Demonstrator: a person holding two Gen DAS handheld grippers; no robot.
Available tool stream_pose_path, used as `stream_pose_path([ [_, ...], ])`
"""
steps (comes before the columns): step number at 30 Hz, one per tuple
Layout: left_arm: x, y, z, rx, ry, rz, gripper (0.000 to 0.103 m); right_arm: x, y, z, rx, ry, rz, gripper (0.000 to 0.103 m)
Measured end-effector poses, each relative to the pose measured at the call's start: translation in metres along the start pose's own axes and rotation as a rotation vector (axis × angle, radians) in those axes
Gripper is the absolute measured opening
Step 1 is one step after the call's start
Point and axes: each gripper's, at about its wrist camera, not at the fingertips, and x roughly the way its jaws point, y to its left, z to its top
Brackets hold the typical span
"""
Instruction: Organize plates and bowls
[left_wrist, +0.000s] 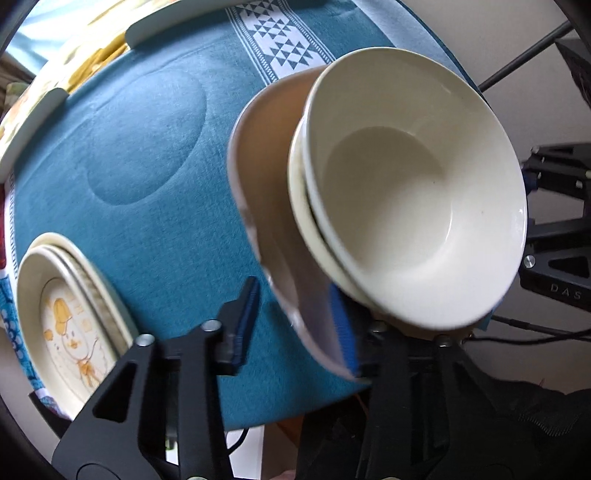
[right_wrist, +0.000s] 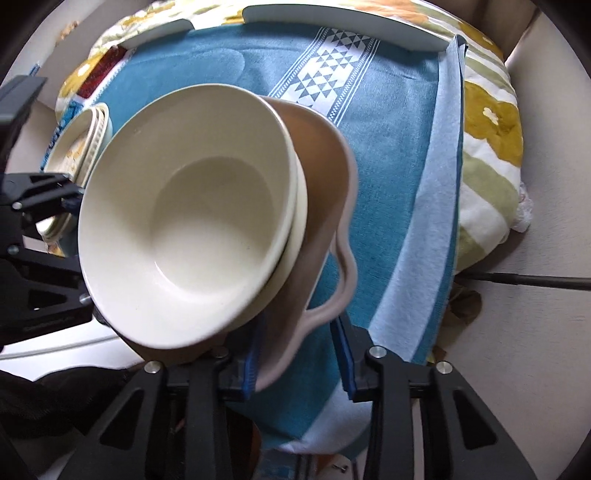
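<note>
Mid-stacking step: left gripper and right gripper both straddled opposite rim edges of brown dish carrying two nested white bowls over blue cloth, neither visibly clamped yet; next probably needed firm squeeze, level lift toward plate stack.

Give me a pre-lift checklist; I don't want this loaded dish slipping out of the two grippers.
1. Left gripper straddles the brown dish rim: ok.
2. Left grip closed on the rim: not ok; blue cloth shows between its outer pad and the rim.
3. Right gripper straddles the rim on the dish's other side: ok.
4. Right grip closed: not ok; its outer pad stands off the rim.
5. Cream bowls nested inside the dish: ok, slightly offset.
6. Plate stack apart from the dish: ok.
</note>
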Motion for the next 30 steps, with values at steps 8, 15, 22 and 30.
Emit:
stream_pose_path([
  [8,0.012,-0.016,-0.003,0.05,-0.04,-0.028,0.019,0.016,0.017,0.0,-0.047,-0.039,0.004,0.016],
  [15,0.013,-0.03,-0.007,0.076,-0.092,0.009,0.017,0.016,0.016,-0.001,-0.041,-0.081,0.018,0.015],
  [22,0.002,-0.029,-0.008,0.08,-0.121,0.027,0.017,0.008,0.017,-0.007,-0.029,-0.129,0.021,0.015],
  [30,-0.04,-0.02,-0.013,0.034,-0.182,0.065,0.017,-0.025,0.031,0.006,-0.077,-0.198,0.007,0.015],
])
